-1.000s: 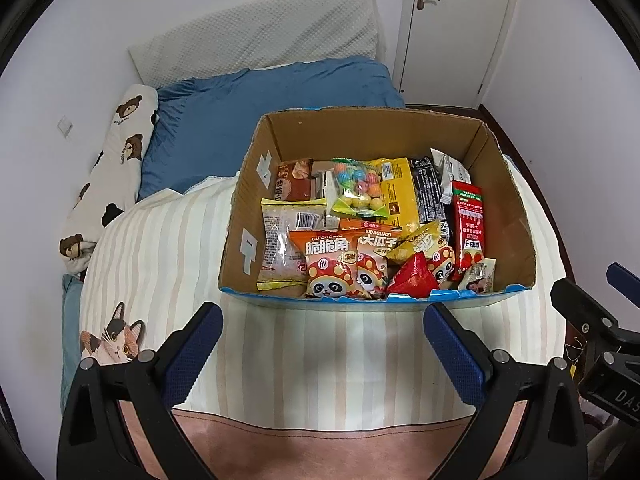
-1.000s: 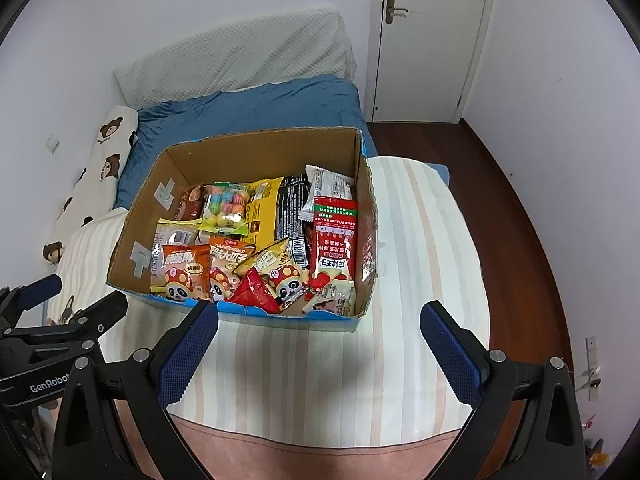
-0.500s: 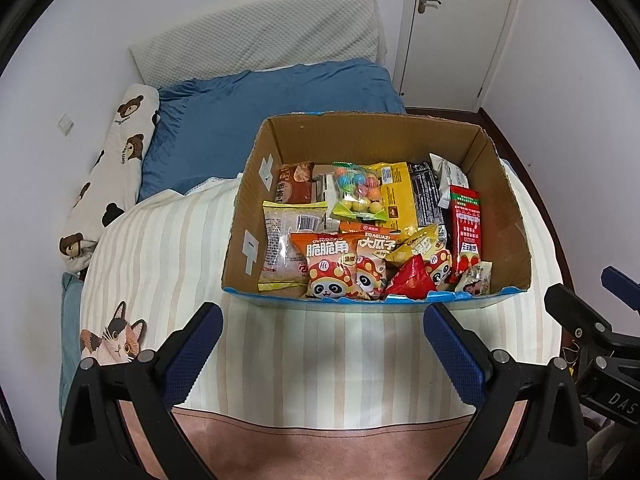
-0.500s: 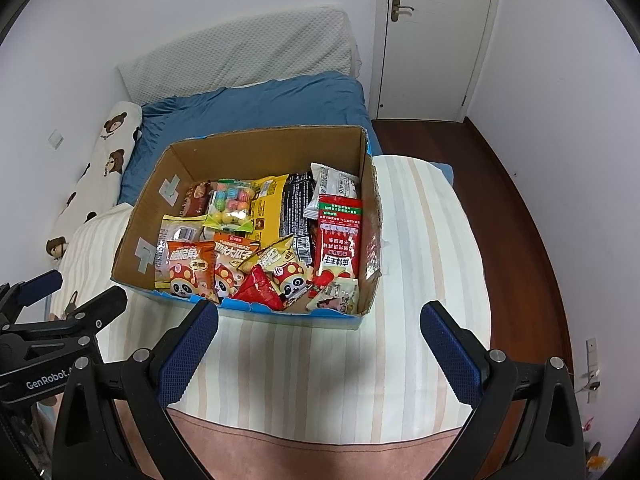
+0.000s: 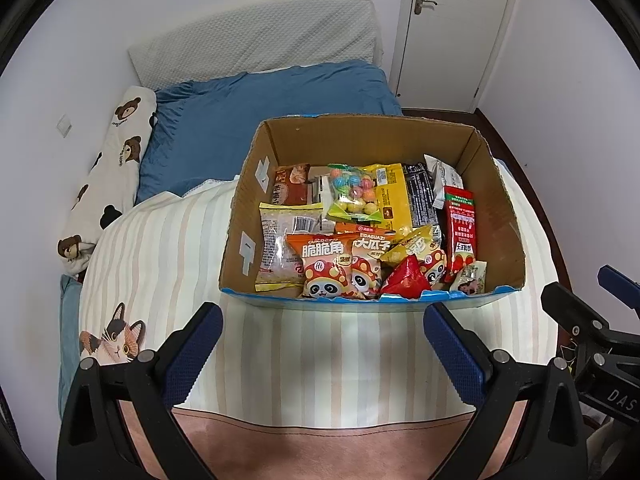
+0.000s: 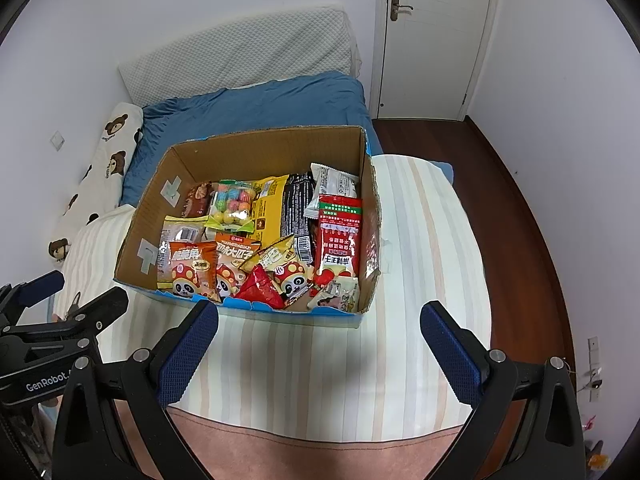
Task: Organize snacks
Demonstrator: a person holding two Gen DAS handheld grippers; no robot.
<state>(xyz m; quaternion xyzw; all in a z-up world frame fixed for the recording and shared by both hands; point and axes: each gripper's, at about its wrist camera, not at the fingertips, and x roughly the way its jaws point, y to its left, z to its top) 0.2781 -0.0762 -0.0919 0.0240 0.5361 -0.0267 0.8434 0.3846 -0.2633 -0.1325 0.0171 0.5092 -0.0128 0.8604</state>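
- On the bed, a cardboard box (image 5: 496, 204) sits on a striped cream blanket (image 5: 160, 248), open at the top, its near rim edged in blue.
- Snack packets fill the box floor, lying flat and overlapping.
- Near-left corner: an orange panda-print bag (image 5: 322, 264), beside a pale clear-front packet (image 5: 280, 248) against the left wall.
- Near middle: a red foil packet (image 5: 406, 280) resting against the near rim.
- Right side: a tall red sachet (image 5: 460, 232) lying lengthwise, with bare box floor between it and the right wall.
- Far row: a bag of coloured candy balls (image 5: 354, 194), a yellow packet (image 5: 390, 196), a black packet (image 5: 420, 196) and a brown packet (image 5: 290, 184) at the far left.
- Left gripper (image 5: 320, 344): released, blue-padded fingers spread wide, empty, hovering over the blanket just short of the box's near rim.
- Right gripper (image 6: 318, 344): likewise spread wide and empty, held near the box's near-right corner, touching nothing.
- Each gripper shows at the edge of the other's view, side by side and apart.
- Beyond the box: a blue quilt (image 5: 272, 120), a white padded headboard (image 5: 256, 48) against the far wall, and a bear-print pillow (image 5: 116, 160) along the left.
- A cat print (image 5: 114, 344) marks the blanket's near-left part.
- Far right: a white door (image 6: 436, 36), shut, with dark wood floor (image 6: 520, 208) to the right of the bed.
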